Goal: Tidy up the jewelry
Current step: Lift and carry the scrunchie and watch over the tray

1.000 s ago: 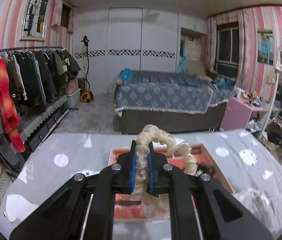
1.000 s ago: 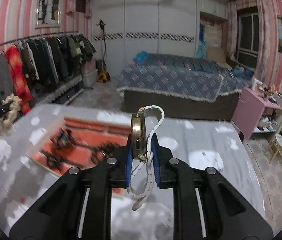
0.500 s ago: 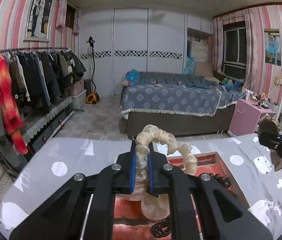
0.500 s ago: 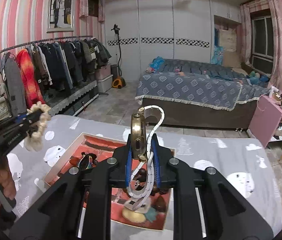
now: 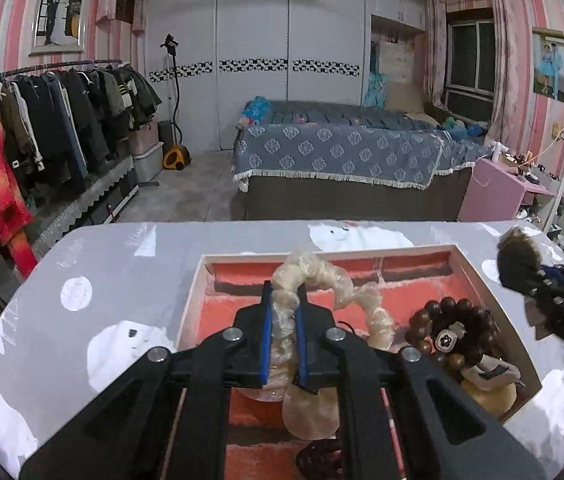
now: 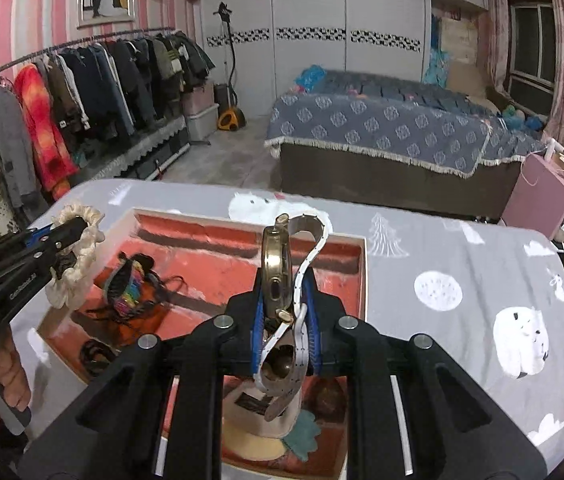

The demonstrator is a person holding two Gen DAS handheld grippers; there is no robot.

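My left gripper (image 5: 282, 312) is shut on a cream shell-bead bracelet (image 5: 333, 280) and holds it over the near left part of a white-rimmed box with a red lining (image 5: 421, 249). The bracelet also shows in the right wrist view (image 6: 82, 240). My right gripper (image 6: 283, 300) is shut on a gold watch with a white strap (image 6: 276, 264), held over the box (image 6: 250, 220). In the box lie a brown wooden bead bracelet (image 5: 447, 328), a multicoloured woven bracelet (image 6: 126, 292) and a dark cord (image 6: 94, 354).
The box sits on a grey table (image 6: 461, 280) with white cartoon prints. Beyond its far edge are a bed (image 5: 345, 148), a clothes rack (image 5: 54, 120) on the left and a pink nightstand (image 5: 505, 188) on the right.
Both grippers have moved forward and lower over the box, each still holding its item. The box now fills more of both views.
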